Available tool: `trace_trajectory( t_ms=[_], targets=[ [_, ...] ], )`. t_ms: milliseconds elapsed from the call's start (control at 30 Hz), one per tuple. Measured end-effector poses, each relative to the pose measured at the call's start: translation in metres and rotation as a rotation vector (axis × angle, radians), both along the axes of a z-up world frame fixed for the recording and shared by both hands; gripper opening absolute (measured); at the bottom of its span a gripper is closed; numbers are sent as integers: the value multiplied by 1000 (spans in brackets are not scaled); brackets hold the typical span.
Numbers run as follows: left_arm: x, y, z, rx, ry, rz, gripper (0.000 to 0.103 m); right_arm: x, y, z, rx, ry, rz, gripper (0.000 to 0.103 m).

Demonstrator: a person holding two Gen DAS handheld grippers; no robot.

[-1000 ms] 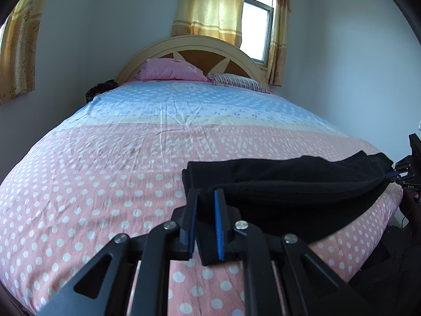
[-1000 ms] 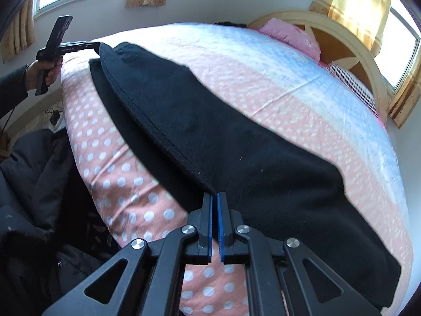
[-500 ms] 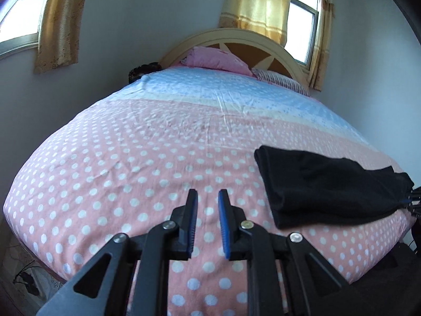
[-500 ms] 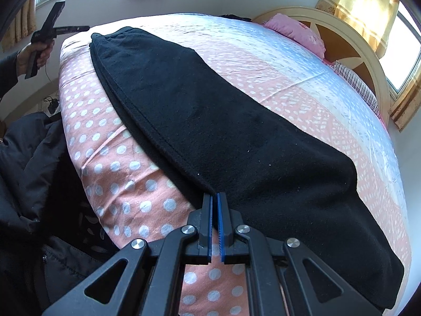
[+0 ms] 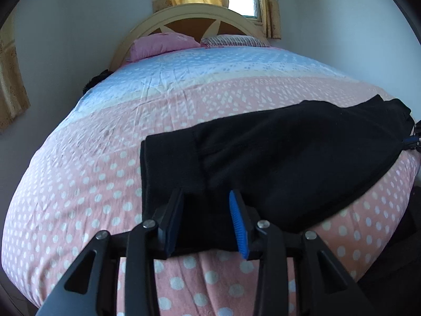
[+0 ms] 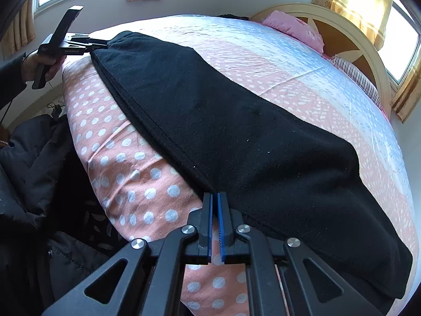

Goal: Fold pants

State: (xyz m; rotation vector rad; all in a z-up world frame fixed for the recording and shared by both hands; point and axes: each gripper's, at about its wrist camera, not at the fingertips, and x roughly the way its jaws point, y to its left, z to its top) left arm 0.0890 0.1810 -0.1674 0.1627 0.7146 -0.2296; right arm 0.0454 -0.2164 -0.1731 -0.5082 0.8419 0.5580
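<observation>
Pants (image 5: 289,158): black, lengthwise-folded on bed (image 5: 105,158).
Left gripper (image 5: 208,221): fingers just opening, hem between, ungripped.
Right gripper (image 6: 216,221): fingers clamped on pants' edge.
Tip: grip both layers squarely.

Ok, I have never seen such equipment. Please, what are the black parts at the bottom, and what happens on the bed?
There is no robot. A person holds a two-finger tool in each hand, each with a camera looking along its jaws. One picture comes from the left gripper, the other from the right gripper. Black pants lie on the polka-dot bed sheet. The right jaws pinch one end. The left jaws have just been opening, with the other end loose between them.
</observation>
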Motion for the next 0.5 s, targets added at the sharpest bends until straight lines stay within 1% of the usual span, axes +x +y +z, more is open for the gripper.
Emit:
trace_trajectory(
  t_ms=[100,167,200,233,267,300,367,433,500],
  targets=[
    [-5,1,13,-52,16,-5,40,1,-3,3,23,6,-7,5],
    [-10,-4,27,-67,-4,-22,40,2,-8,6,48,15,-22,5],
    [-14,-12,35,-63,-27,-43,44,2,-12,9,67,15,-35,5],
    [-16,-20,41,-54,-51,-61,48,1,-18,12,85,6,-56,5],
    [-18,-31,48,-49,-75,-87,57,1,-24,15,101,2,-73,5],
    [-21,-43,54,-54,-92,-119,61,1,-29,18,118,1,-90,5],
    [-23,-70,61,-67,-94,-199,61,0,-40,22,146,-6,-135,5],
    [-22,-100,60,-32,-94,-271,61,0,-48,23,157,-17,-165,5],
    [-20,-122,53,-16,-90,-310,61,0,-49,24,180,-15,-170,5]
  ],
)
